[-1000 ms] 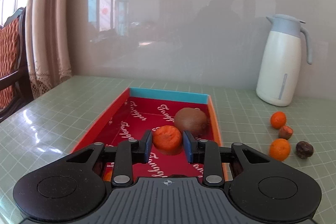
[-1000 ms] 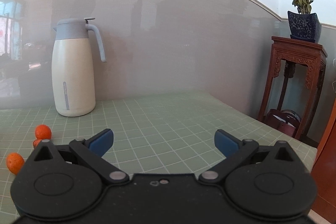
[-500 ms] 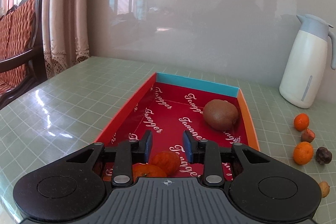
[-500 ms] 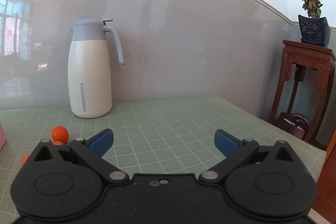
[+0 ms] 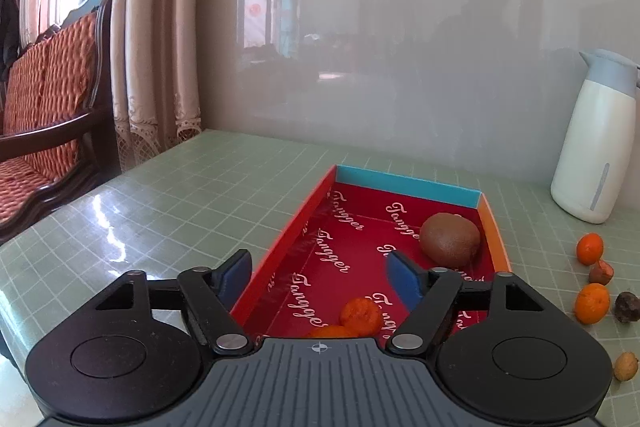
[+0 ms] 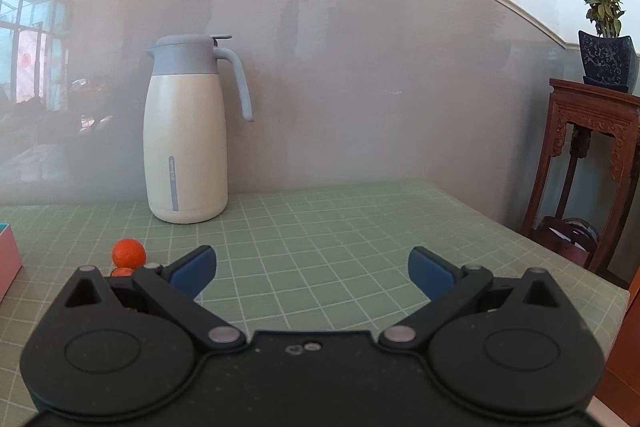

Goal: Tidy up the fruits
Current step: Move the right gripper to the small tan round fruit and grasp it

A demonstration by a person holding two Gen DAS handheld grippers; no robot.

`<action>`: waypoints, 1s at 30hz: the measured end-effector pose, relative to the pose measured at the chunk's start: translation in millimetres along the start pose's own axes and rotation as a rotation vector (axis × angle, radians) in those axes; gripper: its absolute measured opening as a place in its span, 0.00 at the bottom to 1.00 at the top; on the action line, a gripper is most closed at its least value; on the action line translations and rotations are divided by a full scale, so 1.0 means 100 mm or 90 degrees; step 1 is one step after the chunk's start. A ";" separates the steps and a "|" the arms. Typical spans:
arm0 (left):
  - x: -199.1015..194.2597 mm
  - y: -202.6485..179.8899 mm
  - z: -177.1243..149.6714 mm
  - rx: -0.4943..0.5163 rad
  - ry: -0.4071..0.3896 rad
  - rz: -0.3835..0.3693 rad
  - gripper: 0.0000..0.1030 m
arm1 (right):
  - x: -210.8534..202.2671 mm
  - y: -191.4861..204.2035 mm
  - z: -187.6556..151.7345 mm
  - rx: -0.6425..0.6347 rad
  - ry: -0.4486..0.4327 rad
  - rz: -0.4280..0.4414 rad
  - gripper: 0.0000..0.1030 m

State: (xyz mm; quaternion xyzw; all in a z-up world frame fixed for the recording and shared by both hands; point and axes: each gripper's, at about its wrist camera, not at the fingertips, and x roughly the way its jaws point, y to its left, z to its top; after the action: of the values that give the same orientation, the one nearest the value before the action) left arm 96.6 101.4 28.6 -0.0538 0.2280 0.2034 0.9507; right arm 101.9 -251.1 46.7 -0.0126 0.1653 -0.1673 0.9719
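Note:
A red tray [image 5: 280,247] with a blue far wall lies on the table in the left wrist view. In it rest a brown kiwi [image 5: 450,238] at the far right and two small oranges [image 5: 360,314] at the near end, one half hidden by the gripper body. My left gripper [image 5: 320,273] hovers over the tray's near end, its jaws opening with nothing gripped between them. To the tray's right lie loose oranges [image 5: 592,303], a dark fruit [image 5: 626,306] and a tan nut [image 5: 625,366]. My right gripper [image 6: 312,269] stands open over bare table, an orange [image 6: 128,253] to its left.
A white jug with a grey lid [image 6: 186,131] stands by the back wall, right of the tray. A cushioned wooden chair [image 5: 44,115] and curtains are off the table's left edge. A carved wooden stand [image 6: 588,179] with a potted plant sits beyond the right edge.
The left gripper let go of the small orange, which now lies in the tray's near end, and its jaws spread wide. The right wrist view swung left, bringing the jug nearer the centre.

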 end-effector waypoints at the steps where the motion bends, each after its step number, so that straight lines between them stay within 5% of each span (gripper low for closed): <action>1: -0.02 0.01 0.00 0.001 -0.003 0.001 0.76 | 0.00 0.01 0.00 -0.002 0.000 0.002 1.00; 13: -0.22 0.09 0.01 0.014 -0.029 0.010 0.80 | 0.00 0.05 -0.01 -0.011 0.005 0.009 1.00; 20: -0.41 0.19 -0.05 0.010 -0.059 0.060 0.93 | -0.01 0.12 -0.03 -0.026 0.012 0.034 0.99; 25: -0.50 0.28 -0.08 0.005 -0.077 0.093 0.98 | -0.04 0.23 -0.07 -0.042 0.024 0.084 0.98; 30: -0.54 0.41 -0.11 -0.009 -0.071 0.103 1.00 | -0.08 0.42 -0.16 -0.063 0.069 0.202 0.82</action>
State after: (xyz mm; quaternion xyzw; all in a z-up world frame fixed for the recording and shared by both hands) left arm 31.6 116.7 42.6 -0.0302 0.1770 0.2839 0.9419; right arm 103.4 -208.4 31.0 -0.0253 0.2255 -0.0035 0.9739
